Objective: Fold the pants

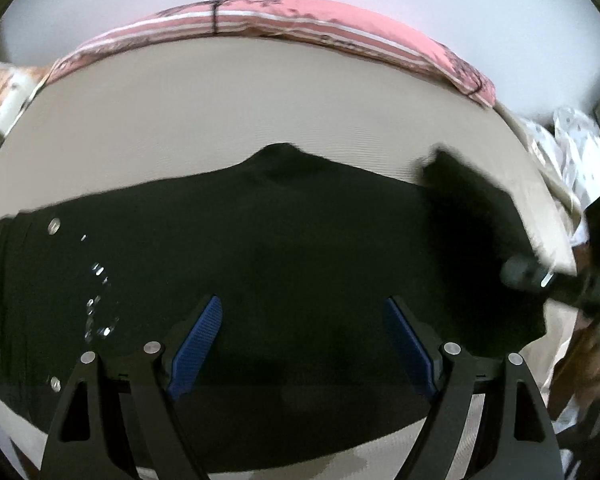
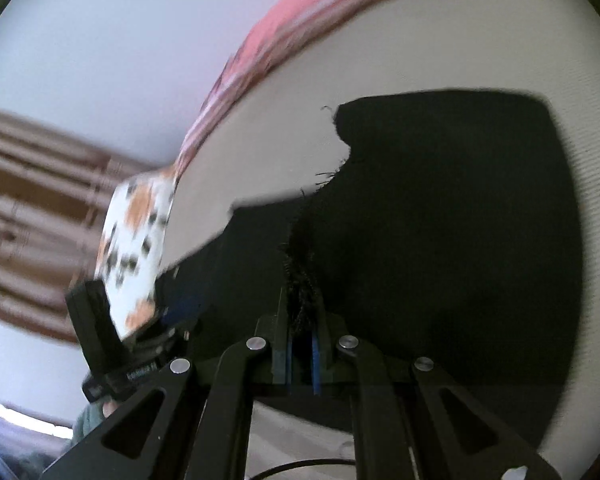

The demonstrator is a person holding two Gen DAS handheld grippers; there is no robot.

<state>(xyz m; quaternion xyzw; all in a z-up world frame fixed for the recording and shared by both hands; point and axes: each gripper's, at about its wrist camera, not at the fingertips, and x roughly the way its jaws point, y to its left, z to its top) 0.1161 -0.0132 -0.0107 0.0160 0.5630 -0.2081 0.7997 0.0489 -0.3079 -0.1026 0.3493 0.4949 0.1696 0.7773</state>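
Black pants (image 1: 284,240) between spread left gripper (image 1: 300,344), frayed hem pinched in right gripper (image 2: 302,344)

Bed: beige mattress (image 1: 220,120)
Far edge: pink striped blanket (image 1: 300,20)
Beside it: white cloth with orange spots (image 2: 136,232)

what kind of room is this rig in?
Most likely a bedroom. The black pants lie on a wide beige mattress-like surface, with a pink striped pillow or blanket along its far edge by a plain wall, and patterned bedding at the side.
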